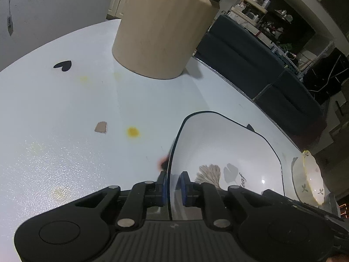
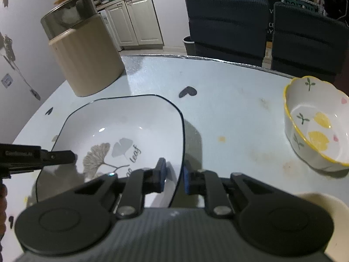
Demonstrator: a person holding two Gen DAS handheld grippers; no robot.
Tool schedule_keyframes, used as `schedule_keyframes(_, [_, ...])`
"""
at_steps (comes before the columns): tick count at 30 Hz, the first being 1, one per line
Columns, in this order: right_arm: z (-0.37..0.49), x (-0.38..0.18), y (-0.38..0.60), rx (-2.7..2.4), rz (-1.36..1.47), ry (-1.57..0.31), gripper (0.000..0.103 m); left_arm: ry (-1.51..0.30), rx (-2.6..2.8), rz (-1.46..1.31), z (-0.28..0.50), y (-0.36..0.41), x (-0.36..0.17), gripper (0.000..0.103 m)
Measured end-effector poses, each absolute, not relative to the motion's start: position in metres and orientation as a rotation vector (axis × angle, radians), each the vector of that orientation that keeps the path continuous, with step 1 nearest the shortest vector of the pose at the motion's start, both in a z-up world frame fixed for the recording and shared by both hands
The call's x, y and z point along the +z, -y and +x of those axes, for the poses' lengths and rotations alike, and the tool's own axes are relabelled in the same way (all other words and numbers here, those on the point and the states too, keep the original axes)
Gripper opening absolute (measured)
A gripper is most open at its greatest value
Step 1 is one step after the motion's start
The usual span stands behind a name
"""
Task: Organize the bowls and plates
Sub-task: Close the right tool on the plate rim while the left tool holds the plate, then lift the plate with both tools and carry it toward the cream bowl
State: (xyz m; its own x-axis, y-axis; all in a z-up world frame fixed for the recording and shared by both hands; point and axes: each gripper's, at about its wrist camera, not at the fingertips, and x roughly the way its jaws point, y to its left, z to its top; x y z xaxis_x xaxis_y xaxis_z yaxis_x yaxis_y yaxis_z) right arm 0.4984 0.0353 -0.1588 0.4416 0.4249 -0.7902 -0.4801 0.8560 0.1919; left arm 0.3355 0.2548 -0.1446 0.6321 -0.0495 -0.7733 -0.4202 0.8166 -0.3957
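left gripper [image 1: 173, 187] pinching plate [image 1: 220, 152] rim, left edge | right gripper [image 2: 173, 178] narrow, straddling right rim, contact unclear | two-sided hold for level lift | bowl [image 2: 316, 122] apart

A pale blue, glittery table [image 2: 229, 100] printed with small black hearts [image 2: 188, 92] and marked by yellow stains [image 1: 133, 131] carried a squarish white plate with a dark rim and leaf print [image 2: 122, 122], a scalloped white bowl with a yellow rim [image 2: 316, 122] well to its right, and a beige cylindrical container [image 2: 87, 59] at the far left.
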Motion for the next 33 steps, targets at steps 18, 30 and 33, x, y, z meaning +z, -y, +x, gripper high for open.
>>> schedule_keyframes(18, [0.489, -0.155, -0.027, 0.574, -0.045, -0.931, 0.014, -0.855, 0.269, -0.45, 0.331, -0.24, -0.131, 0.015])
schedule_keyframes(30, [0.48, -0.135, -0.01, 0.603, 0.005, -0.924, 0.012, -0.807, 0.243, -0.395, 0.309, -0.231, -0.104, 0.014])
schedule_keyframes(33, [0.478, -0.127, -0.002, 0.619, 0.032, -0.912, 0.012, -0.773, 0.225, -0.385, 0.302, -0.226, -0.092, 0.013])
